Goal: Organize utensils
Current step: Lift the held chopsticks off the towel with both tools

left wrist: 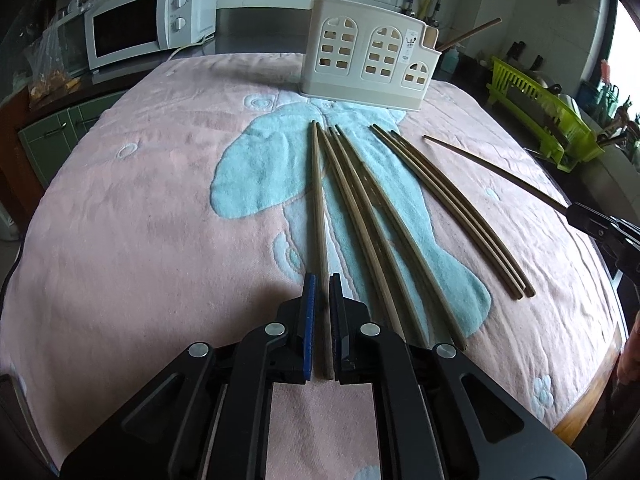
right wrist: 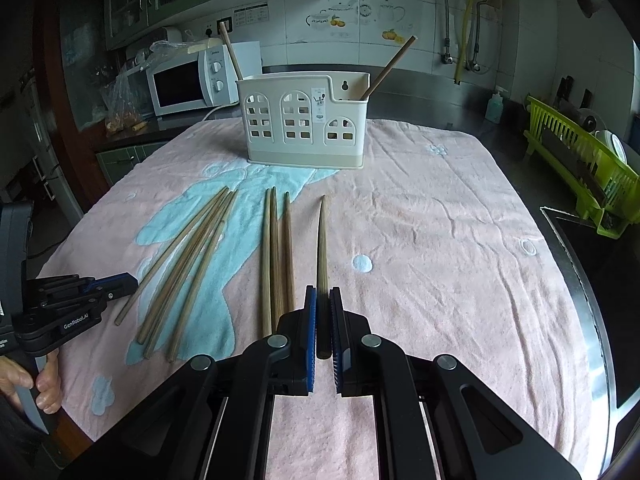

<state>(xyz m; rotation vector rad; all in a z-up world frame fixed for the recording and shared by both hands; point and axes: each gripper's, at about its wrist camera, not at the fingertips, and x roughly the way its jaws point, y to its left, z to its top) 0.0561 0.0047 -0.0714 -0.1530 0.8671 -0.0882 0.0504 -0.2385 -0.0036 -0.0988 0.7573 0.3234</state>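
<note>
The left gripper (left wrist: pixel 323 280) pinches the near end of one chopstick (left wrist: pixel 319 200), the right gripper (right wrist: pixel 323 294) pinches another chopstick (right wrist: pixel 322 240), and both sticks point straight ahead at the holder (right wrist: pixel 304 120) standing far back.

Both grippers are black, angular frames with round silver rivets at the linkage joints and blue ribbed pads lining the fingers. The left gripper (right wrist: pixel 120 286) carries white "GenRobot.AI" lettering on its side arm.
</note>
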